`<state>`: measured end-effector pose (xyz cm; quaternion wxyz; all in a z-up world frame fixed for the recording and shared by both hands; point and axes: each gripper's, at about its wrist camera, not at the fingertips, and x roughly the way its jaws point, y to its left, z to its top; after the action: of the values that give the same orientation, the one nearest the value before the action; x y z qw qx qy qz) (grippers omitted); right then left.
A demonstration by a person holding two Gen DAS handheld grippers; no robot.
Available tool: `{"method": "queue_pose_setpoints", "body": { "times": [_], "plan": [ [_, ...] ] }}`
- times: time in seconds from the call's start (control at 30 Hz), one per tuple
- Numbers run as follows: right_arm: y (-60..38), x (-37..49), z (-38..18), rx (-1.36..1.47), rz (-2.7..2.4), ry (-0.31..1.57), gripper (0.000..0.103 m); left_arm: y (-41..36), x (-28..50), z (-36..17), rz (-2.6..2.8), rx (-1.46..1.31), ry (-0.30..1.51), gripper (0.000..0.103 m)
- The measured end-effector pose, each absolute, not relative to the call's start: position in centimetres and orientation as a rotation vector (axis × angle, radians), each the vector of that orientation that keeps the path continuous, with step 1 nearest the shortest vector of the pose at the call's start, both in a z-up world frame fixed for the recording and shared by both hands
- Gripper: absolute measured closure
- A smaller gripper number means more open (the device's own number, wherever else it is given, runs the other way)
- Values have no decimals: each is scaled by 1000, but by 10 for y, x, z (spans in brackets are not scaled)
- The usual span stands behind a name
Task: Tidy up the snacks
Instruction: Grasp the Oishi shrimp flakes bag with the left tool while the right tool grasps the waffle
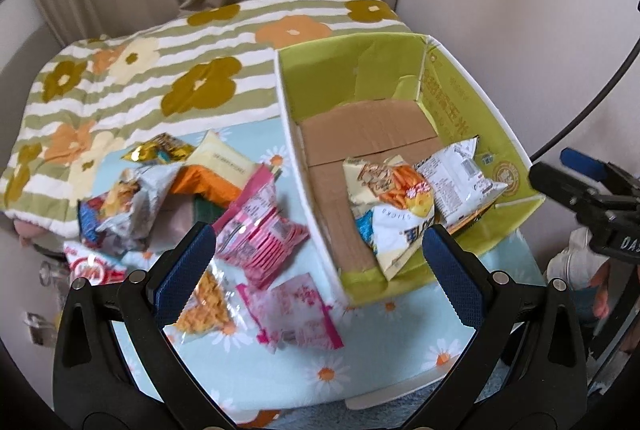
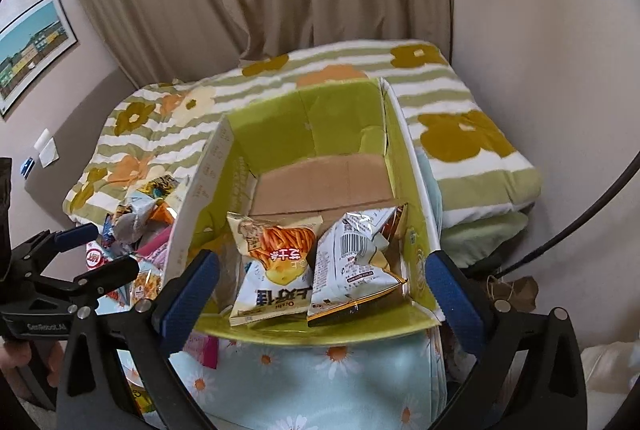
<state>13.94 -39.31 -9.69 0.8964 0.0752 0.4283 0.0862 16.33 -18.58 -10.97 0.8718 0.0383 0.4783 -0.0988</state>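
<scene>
Soft, even daylight fills both views, casting only faint shadows. Foil snack packets (image 2: 356, 258) ahead of the claw show small glare spots. Fisheye bending darkens the corners (slight motion blur throughout, worst near the edges).

A cream snack bag (image 1: 390, 206) lying in the green cardboard box (image 1: 508, 134) shows the word "STICKS", printed upside down. The right gripper (image 1: 592, 198), seen from the left wrist, carries white letters "DAS". Chinese characters on the box wall and on other packets are too blurred to read.
</scene>
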Motion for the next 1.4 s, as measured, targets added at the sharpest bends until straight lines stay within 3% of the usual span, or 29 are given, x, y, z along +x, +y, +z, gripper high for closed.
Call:
{"method": "queue_pose_setpoints", "body": {
  "times": [0.37, 0.73, 1.4],
  "plan": [
    [-355, 120, -74, 109, 297, 807, 1, -141, 119, -99, -90, 44, 958, 1],
    [-271, 115, -71, 116, 293, 768, 1, -27, 106, -102, -2, -6, 970, 1],
    [-103, 115, -171, 121, 209, 1004, 1, 120, 141, -197, -135, -65, 1189, 1]
  ]
}}
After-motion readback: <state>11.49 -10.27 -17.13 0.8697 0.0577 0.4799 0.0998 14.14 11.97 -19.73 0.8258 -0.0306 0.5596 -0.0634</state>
